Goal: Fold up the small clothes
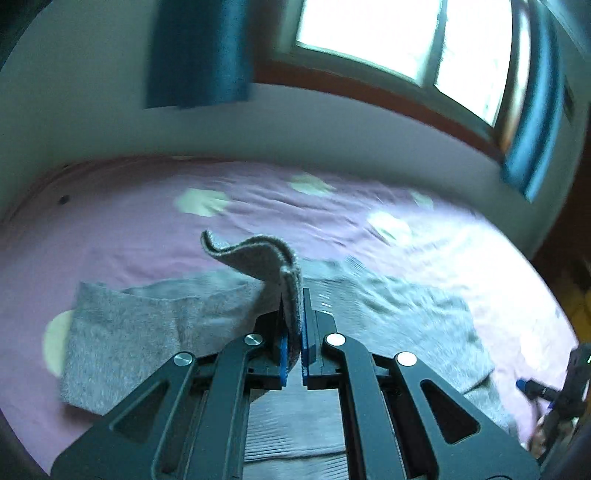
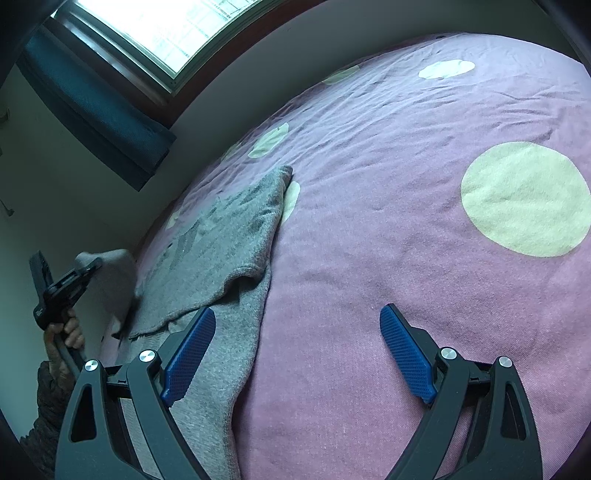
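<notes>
- I am clenching the left gripper (image 1: 293,325) on a grey garment (image 1: 122,332) edge; a flap of it is standing up past the pads.
- I am holding the right gripper (image 2: 299,354) released, nothing between its fingers, hovering over the pink sheet (image 2: 369,221).
- The garment is lying on the sheet to the right gripper's left, its long axis running away toward the window (image 2: 147,33).
- My left hand (image 2: 70,332) is nearer; the fold probably has to carry that edge across the garment.
</notes>
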Demonstrator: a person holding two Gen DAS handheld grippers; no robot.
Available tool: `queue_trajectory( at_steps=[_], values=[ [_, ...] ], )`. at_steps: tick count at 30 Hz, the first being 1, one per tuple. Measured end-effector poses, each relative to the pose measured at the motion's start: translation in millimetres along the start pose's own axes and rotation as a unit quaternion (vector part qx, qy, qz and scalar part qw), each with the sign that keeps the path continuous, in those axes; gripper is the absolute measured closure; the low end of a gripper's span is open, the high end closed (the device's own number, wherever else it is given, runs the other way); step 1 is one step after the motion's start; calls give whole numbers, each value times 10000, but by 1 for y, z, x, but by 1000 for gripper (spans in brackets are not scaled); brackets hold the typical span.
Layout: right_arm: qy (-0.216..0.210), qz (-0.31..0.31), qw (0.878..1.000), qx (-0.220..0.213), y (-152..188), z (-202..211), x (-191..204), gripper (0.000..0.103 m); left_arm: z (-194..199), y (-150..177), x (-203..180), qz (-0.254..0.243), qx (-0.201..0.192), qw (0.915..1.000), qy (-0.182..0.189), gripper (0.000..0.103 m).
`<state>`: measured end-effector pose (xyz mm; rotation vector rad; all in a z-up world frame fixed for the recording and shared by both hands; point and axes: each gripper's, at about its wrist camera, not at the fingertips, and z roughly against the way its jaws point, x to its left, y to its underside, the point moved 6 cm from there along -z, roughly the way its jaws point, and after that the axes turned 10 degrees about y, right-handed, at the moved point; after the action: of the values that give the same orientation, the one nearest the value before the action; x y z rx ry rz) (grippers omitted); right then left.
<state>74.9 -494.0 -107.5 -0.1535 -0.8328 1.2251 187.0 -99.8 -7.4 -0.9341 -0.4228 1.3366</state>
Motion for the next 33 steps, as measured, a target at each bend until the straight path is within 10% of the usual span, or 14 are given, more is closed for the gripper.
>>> queue_trajectory(
  at_steps=[18,26,33],
  values=[
    [-36,-25,10000,-8,-1,-1,3,13,-118,73,-105,-713,1208,9899,185,87],
    [-45,-21,10000,-15,-3,-1,2,13,-70,72,-110,-735,1025,9906,526,61],
    [33,24,10000,38,-4,1,4,13,5,76,-20,-277,642,9975,49,46]
  ],
)
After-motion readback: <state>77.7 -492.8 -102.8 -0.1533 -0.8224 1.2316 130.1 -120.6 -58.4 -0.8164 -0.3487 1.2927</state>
